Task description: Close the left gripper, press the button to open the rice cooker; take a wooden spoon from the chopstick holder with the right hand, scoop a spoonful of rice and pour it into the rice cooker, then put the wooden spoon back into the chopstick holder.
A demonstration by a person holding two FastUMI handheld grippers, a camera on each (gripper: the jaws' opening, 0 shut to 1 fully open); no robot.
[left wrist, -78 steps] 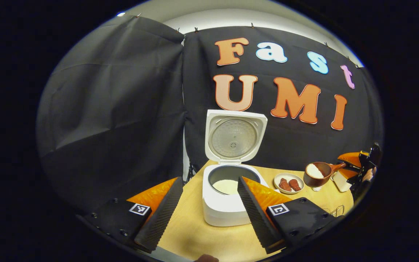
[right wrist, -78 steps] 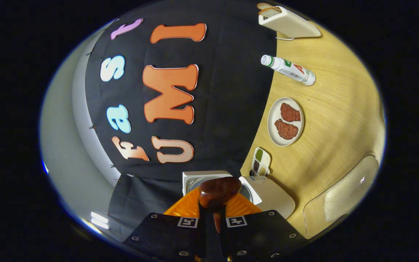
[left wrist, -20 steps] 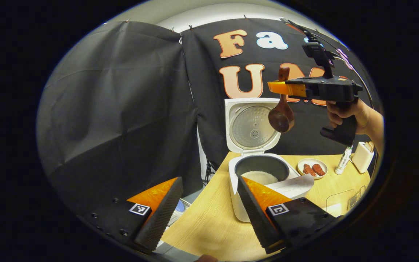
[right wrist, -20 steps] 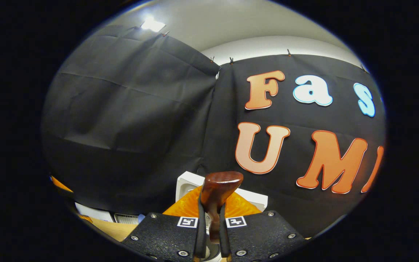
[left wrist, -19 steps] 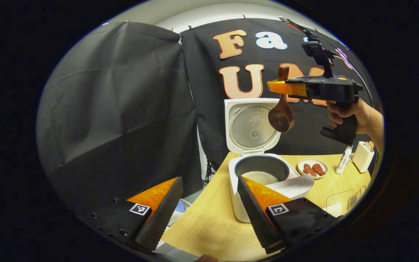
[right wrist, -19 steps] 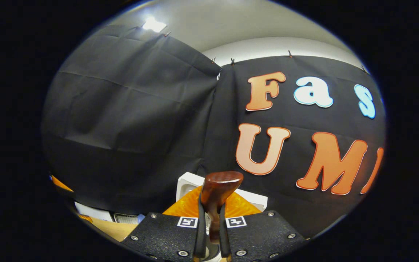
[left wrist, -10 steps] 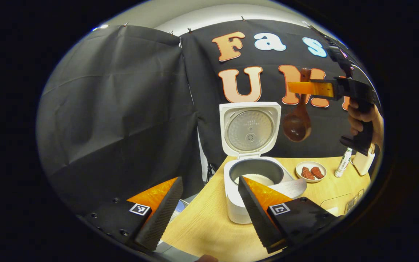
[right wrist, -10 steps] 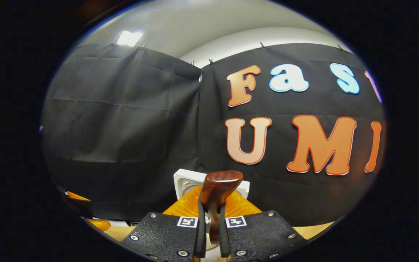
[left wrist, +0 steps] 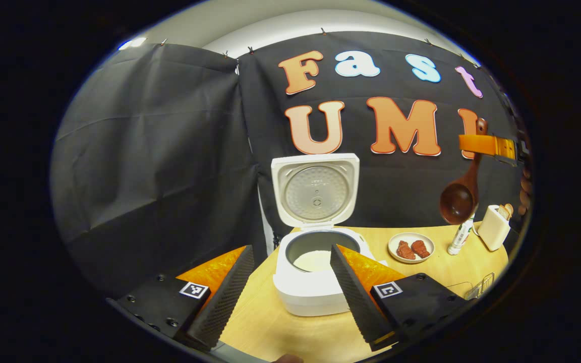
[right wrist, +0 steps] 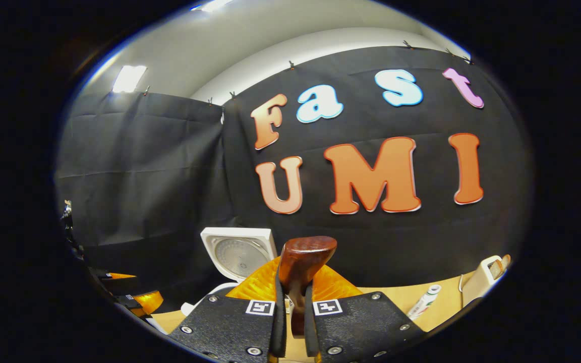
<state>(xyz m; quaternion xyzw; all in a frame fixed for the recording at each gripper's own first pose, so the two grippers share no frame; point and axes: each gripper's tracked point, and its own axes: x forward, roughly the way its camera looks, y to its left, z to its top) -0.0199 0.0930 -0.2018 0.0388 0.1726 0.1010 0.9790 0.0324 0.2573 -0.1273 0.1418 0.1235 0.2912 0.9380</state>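
The white rice cooker point(left wrist: 310, 282) stands open on the table, its lid point(left wrist: 314, 189) upright and white rice in its pot. My left gripper point(left wrist: 288, 297) is open in front of it, holding nothing. High at the right my right gripper point(left wrist: 487, 145) is shut on the wooden spoon point(left wrist: 459, 201), which hangs bowl down and empty. In the right gripper view the right gripper point(right wrist: 293, 297) pinches the spoon point(right wrist: 306, 254), with the cooker lid point(right wrist: 240, 254) behind it. The white chopstick holder point(left wrist: 492, 234) stands below the spoon at the table's far right.
A plate with two pieces of meat point(left wrist: 411, 247) and a white bottle point(left wrist: 459, 237) stand between cooker and holder. A wire rack point(left wrist: 479, 287) lies near the front right. The right gripper view shows the bottle point(right wrist: 424, 301), the holder point(right wrist: 482, 280) and the left gripper point(right wrist: 129, 297).
The spoon, full of rice 3.9 s ago, now hangs empty. Over the last second my right gripper carried it from above the cooker to the right and lower, toward the holder.
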